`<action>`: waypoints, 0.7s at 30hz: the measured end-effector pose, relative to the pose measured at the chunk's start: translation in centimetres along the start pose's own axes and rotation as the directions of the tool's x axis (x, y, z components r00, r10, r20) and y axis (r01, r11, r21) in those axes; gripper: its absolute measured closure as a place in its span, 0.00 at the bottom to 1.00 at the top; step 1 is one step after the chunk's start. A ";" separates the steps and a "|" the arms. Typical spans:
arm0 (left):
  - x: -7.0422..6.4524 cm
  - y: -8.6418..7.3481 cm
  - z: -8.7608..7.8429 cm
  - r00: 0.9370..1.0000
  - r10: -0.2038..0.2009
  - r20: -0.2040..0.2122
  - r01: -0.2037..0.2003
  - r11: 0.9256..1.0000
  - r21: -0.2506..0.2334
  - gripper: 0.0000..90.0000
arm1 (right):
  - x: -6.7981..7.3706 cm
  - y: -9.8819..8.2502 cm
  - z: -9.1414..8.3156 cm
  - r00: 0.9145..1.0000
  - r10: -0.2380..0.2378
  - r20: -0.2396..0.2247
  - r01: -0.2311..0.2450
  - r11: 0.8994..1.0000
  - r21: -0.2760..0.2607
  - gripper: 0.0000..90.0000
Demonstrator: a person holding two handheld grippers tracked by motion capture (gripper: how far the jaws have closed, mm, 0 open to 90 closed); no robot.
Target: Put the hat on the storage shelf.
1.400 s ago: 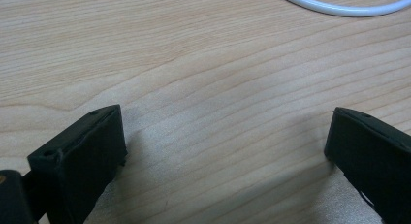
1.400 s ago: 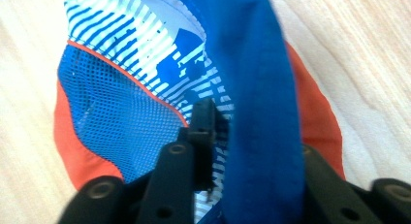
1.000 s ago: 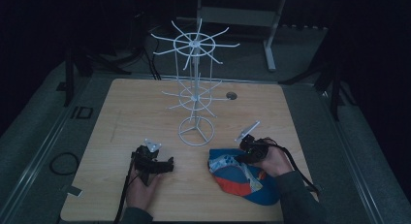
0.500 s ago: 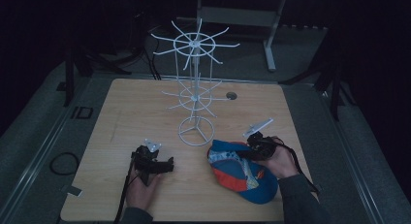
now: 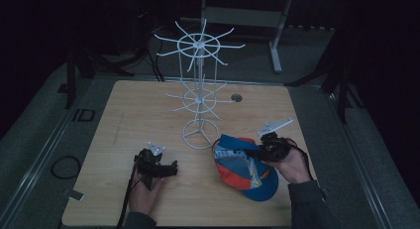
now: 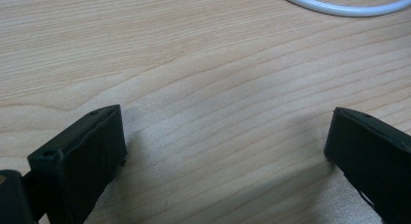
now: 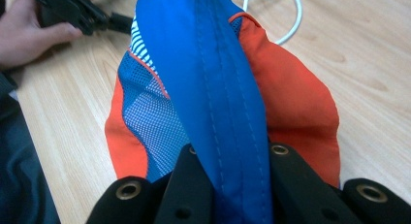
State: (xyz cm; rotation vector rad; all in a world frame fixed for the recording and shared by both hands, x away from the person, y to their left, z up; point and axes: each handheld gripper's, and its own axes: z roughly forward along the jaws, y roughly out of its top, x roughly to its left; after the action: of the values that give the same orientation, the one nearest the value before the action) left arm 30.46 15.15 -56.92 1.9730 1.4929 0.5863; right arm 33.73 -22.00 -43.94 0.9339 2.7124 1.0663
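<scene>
Pinched jaws of the right gripper (image 5: 247,152) clamp a blue and orange cap (image 5: 245,169) near the front right of the wooden table (image 5: 129,115) in the high view, the cap's lower edge hanging close to the tabletop and just beside the ring base of a white wire display stand (image 5: 199,97). At front left, the left gripper (image 5: 171,168) lies low on the table in the person's left hand (image 5: 146,194), well apart from the cap. Seen from the left gripper view, its two black jaws stand wide apart over bare wood grain, nothing between them, with a curve of the stand's white base ring (image 6: 339,6) at the top edge. From the right gripper view, the jaws press on a fold of the cap's blue fabric (image 7: 218,88), orange panels and mesh spreading to either side, while the other hand and its gripper (image 7: 85,15) rest on the table at upper left.
</scene>
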 end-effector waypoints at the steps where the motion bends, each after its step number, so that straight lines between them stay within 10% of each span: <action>1: 0.0 0.0 0.0 1.000 0.000 0.000 0.000 1.000 -0.001 0.02 | 0.0 0.0 -0.2 1.000 0.000 -0.002 0.000 1.000 -0.009 0.97; 21: 0.0 0.0 0.0 1.000 0.000 0.000 0.000 1.000 0.000 0.02 | 0.7 0.7 -2.4 1.000 0.008 -0.025 -0.011 0.989 -0.150 0.97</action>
State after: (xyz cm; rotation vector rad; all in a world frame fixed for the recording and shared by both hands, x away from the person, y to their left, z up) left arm 30.46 15.14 -56.92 1.9725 1.4926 0.5863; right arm 32.86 -22.57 -41.57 0.9157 2.6042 1.2712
